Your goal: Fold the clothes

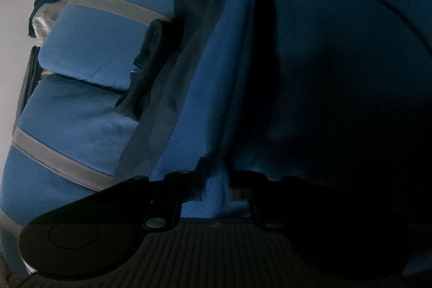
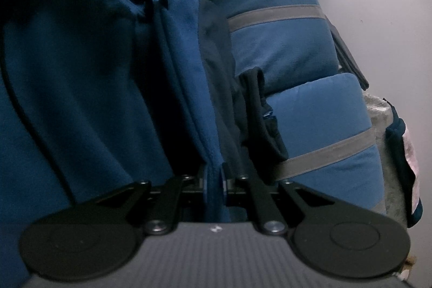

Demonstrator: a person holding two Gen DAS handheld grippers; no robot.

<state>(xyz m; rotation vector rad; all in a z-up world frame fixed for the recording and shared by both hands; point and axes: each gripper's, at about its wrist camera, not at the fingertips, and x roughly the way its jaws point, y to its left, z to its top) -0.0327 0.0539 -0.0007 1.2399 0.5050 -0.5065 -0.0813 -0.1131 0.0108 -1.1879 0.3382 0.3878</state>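
Jaws of right gripper [image 2: 215, 184] pinching near edge of blue fleece garment [image 2: 81, 88]; left gripper [image 1: 216, 188] nipping far edge fold, garment draped beside striped blue cushions [image 2: 283, 50]. Risk: thin bite slipping, fleece sagging unevenly.

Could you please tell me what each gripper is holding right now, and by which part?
Both hold the blue fleece garment by a raised fold along its edge: the right gripper near the camera, the left gripper farther along it.
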